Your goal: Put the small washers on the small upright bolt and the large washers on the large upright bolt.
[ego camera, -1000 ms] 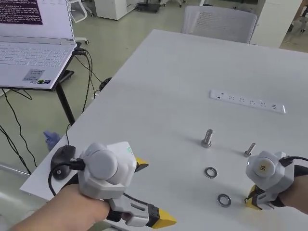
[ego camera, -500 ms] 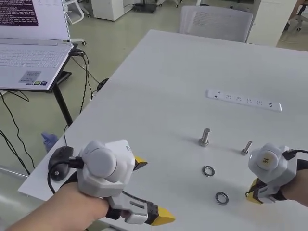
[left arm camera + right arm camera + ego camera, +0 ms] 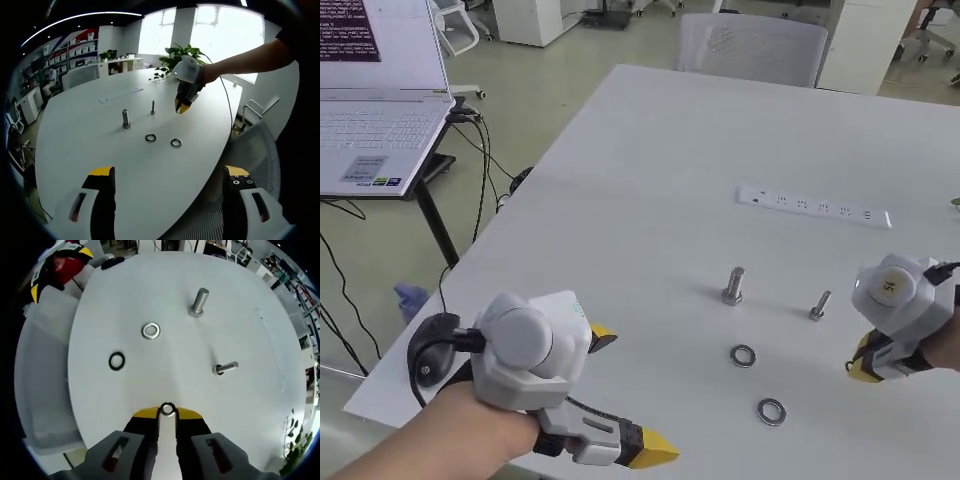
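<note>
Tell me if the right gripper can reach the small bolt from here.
Probably yes: the right gripper, shut on a small washer, hovers near the small bolt, with bare table between them.

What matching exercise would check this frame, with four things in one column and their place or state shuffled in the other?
Column 1
1. large silver upright bolt
2. small silver metal washer
3. left tool
4. long white power strip

Column 2
A. pinched between the tips of the right tool
B. lying flat on the white table, beyond the bolt
C. open, holding nothing
D. standing with no washer on it

Pairs: 1-D, 2-A, 3-C, 4-B
</note>
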